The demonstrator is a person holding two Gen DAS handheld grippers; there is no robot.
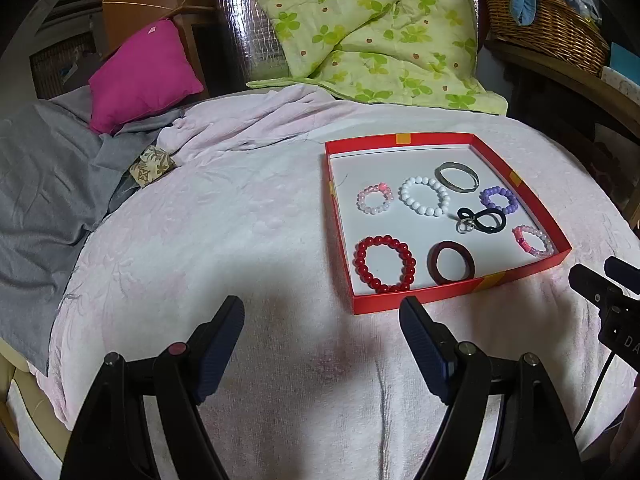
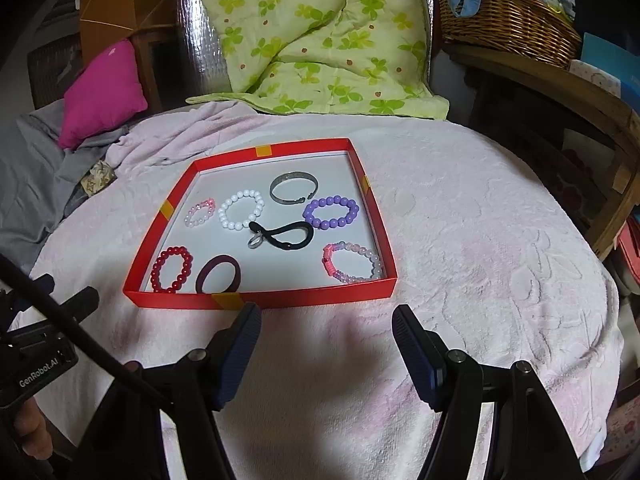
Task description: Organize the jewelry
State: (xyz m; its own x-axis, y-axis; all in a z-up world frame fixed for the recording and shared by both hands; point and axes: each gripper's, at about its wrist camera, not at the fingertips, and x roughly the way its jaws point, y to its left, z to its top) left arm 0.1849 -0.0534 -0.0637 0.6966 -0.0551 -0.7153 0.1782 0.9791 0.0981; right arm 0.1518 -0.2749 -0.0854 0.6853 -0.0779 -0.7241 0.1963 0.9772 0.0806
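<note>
Jewelry pieces lie spread inside a shallow red box lid (image 2: pixel 256 300) with a white floor, which rests on a pink towel-covered bed (image 2: pixel 480 240). Each piece sits apart from the rest, so each can be seen and picked singly. Along the lid's far edge lie a small pale pink bead bracelet (image 2: pixel 199 212), a white bead bracelet (image 2: pixel 241 211), a silver open bangle (image 2: pixel 294 188) and a purple bead bracelet (image 2: pixel 331 212). In the middle a black cord loop with a small silver charm (image 2: pixel 280 236) curls in a figure of eight. Along the near edge sit a red bead bracelet (image 2: pixel 171 269), a dark maroon bangle (image 2: pixel 218 274) and, in the near right corner, a pink-and-clear bead bracelet (image 2: pixel 352 262). No jewelry shows on the towel outside the lid. Left gripper (image 1: pixel 322 316) and right gripper (image 2: pixel 326 322) both hover over bare towel just short of the lid's near edge, each spread wide and holding nothing. This could suit pieces already gathered and laid out, or pieces waiting to be sorted elsewhere; the views do not settle which. A green floral quilt (image 2: pixel 312 40) and a magenta pillow (image 2: pixel 100 92) lie beyond the bed's far edge.
</note>
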